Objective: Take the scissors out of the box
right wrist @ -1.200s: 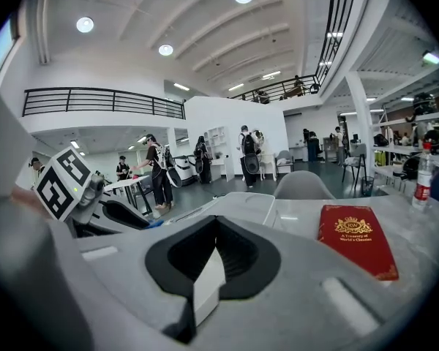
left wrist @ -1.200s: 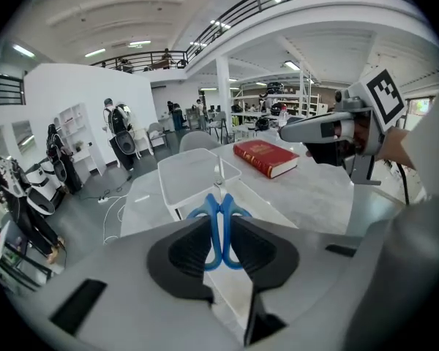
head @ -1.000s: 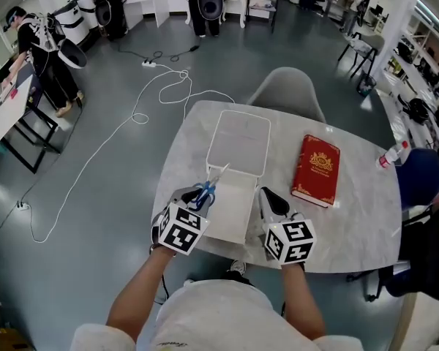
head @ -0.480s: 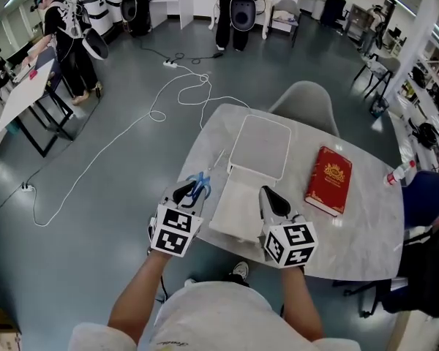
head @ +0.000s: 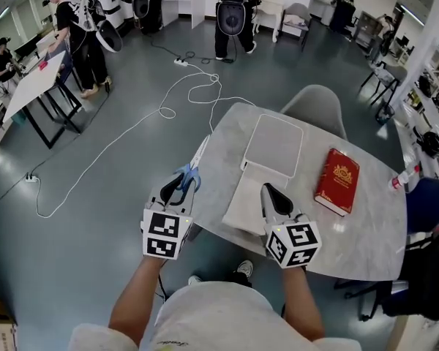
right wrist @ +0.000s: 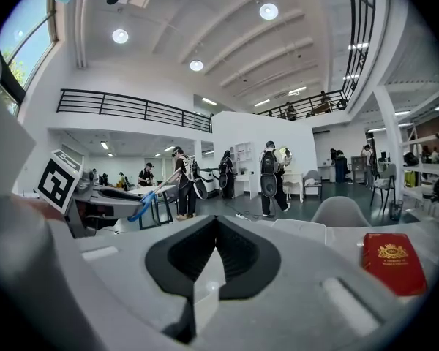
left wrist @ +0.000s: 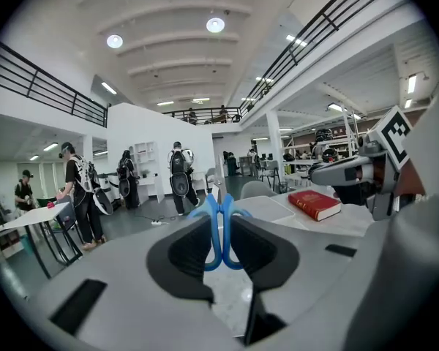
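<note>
Pale marble-look stone forms the rounded desk (head: 366, 232), which carries a shallow white rectangular box (head: 274, 143) lying open, with a red hardcover book (head: 337, 181) with gilt ornament to its right. The right gripper (head: 270, 191) hovers by the box's near half, its jaws closed on nothing. The left gripper (head: 177, 184) is at the desk's left edge, outside the box, its jaws clamped on the smooth blue loop handles of the scissors (head: 193, 168), whose slim blades point away from the person.
</note>
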Available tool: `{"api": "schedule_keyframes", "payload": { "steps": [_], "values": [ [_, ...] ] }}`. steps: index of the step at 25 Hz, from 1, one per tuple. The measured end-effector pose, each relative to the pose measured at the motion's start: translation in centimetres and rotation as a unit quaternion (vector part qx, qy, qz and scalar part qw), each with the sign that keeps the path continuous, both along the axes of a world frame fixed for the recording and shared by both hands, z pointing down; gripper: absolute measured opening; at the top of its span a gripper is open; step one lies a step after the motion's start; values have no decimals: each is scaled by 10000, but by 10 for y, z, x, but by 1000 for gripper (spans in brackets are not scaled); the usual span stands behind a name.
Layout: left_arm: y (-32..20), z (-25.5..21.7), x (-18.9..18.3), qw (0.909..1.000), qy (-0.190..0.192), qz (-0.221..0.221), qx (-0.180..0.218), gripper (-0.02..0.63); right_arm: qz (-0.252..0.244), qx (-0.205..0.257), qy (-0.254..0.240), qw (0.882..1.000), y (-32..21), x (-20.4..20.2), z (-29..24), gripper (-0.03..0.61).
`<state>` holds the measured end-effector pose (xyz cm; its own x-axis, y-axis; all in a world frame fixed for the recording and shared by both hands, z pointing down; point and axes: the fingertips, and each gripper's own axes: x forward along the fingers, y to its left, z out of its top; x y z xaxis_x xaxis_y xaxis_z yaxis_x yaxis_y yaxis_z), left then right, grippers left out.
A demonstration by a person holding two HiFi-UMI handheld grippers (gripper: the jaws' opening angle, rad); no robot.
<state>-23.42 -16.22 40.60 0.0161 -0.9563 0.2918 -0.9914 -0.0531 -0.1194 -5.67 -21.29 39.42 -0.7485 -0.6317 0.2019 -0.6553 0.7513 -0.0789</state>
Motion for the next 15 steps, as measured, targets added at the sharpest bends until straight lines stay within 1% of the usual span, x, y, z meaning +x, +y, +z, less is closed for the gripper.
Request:
{"api": "schedule_keyframes", "payload": {
  "steps": [8, 15],
  "values": [
    [26, -16, -30, 9989, 81, -264, 367, 81, -54, 75, 3, 10000, 17, -18, -3, 5],
    [34, -15, -37, 9985, 125, -280, 454, 81, -5, 106, 48, 9999, 24, -25, 2, 6]
  ]
}}
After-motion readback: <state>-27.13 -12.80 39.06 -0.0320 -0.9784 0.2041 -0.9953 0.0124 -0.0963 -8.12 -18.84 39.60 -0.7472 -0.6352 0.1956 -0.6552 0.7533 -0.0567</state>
